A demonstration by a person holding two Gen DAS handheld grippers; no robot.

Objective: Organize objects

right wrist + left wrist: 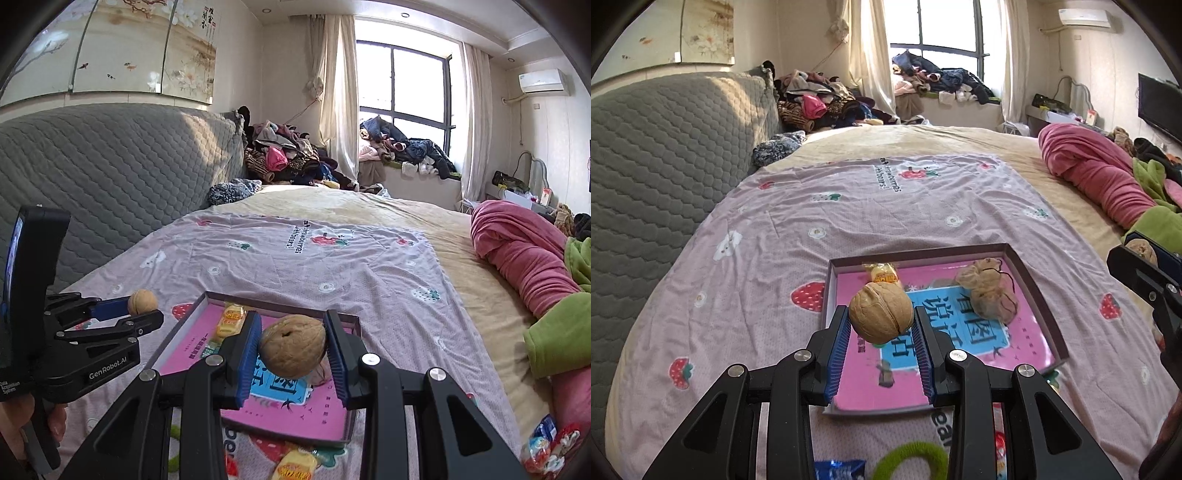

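Brown and wrinkled, one walnut [881,312] sits between the blue ribbed pads of the left gripper [881,325], a little below the middle of the left wrist view, and a second walnut [293,350] is pinched in the same way by the right gripper [293,354] in the lower middle of the right wrist view; both pairs of jaws are narrow and closed on the shell. Under both nuts lies the shallow box [1039,299] with its pink printed bottom, resting on the strawberry sheet [783,229]. In the box there are already a yellow wrapped candy [882,273] at the far edge and a small mesh pouch [988,293] toward the right of the frame. I judge the step is to put the two walnuts into the box. To do it well, each nut should go low over a free pink area, away from the pouch and candy, before the jaws open, because a round shell rolls easily on a flat bottom. It is better to release one hand first, then the other, so the grippers do not knock together. More candies [550,448] and a green hair ring [910,461] wait at the bottom of the frames
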